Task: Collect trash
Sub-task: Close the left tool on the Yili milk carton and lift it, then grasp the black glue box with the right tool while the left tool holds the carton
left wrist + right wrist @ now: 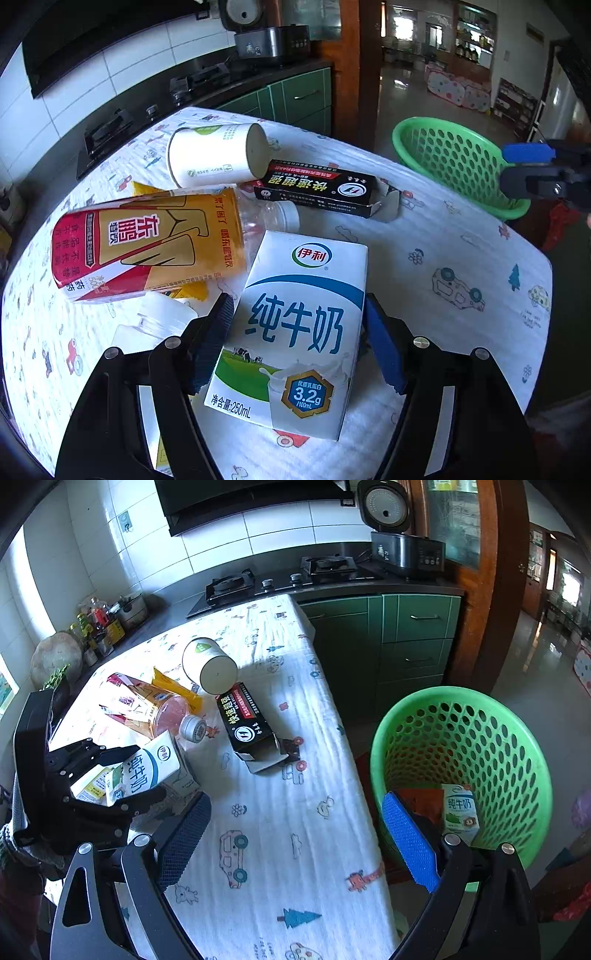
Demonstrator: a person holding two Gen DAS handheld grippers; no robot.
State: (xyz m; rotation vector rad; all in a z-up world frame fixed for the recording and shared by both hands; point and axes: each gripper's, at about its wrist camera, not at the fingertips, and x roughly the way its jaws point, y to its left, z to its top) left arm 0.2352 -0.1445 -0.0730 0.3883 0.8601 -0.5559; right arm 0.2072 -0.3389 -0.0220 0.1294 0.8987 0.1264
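Note:
A white and blue milk carton (pixel 295 325) (pixel 162 760) lies on the cloth-covered table (pixel 288 849). My left gripper (pixel 298 301) (pixel 147 771) straddles it, open. Its pads stand close to both sides, with a thin dark gap at the blue pad (pixel 384 343). Behind the carton lie an orange-labelled drink bottle (pixel 147 243) (pixel 147 709), a paper cup (pixel 214 155) (pixel 210 664) on its side and a black box (pixel 317 188) (pixel 251 723) with an open flap. My right gripper (pixel 295 801) (pixel 517 168) hangs open and empty over the table's edge, beside the green basket (pixel 443 155) (pixel 517 738).
The basket stands on the floor off the table's right side. It holds another milk carton (pixel 460 812) and a red wrapper (pixel 421 797). A yellow packet (pixel 173 686) lies under the bottle. Beyond the table run a stove counter (pixel 280 579), a rice cooker (pixel 406 550) and green cabinets (pixel 417 635).

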